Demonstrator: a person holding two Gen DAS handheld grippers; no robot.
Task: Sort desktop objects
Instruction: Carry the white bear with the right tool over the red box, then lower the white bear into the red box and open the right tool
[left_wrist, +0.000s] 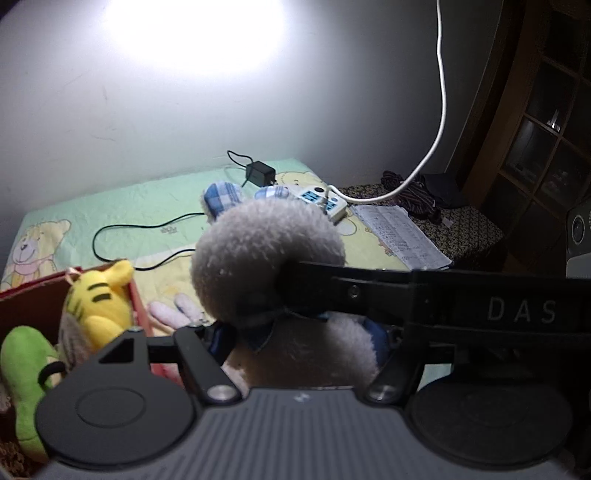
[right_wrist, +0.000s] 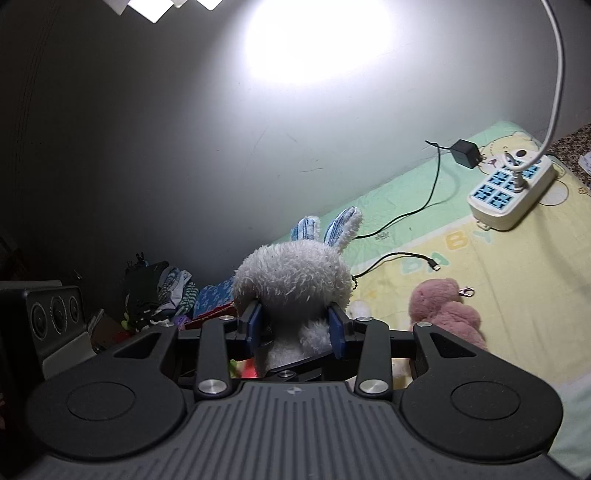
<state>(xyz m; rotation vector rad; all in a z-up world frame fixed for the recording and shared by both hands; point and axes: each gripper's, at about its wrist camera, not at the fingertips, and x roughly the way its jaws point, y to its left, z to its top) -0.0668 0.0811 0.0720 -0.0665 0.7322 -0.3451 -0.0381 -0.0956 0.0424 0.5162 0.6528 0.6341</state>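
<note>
Currently: white plush rabbit (right_wrist: 291, 280), blue-checked ears, clamped at neck between right gripper (right_wrist: 297, 328) pads, above bear-print sheet (right_wrist: 517, 295). Left gripper (left_wrist: 303, 332) flanks its body; grip indeterminate. Red box (left_wrist: 140, 306) with yellow tiger plush (left_wrist: 99, 299) sits lower left.

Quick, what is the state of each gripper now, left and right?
Left gripper: cannot tell; the white plush rabbit sits between its fingers, but the grip is hidden.
Right gripper: closed on the white plush rabbit, both pads pressing its neck.
</note>
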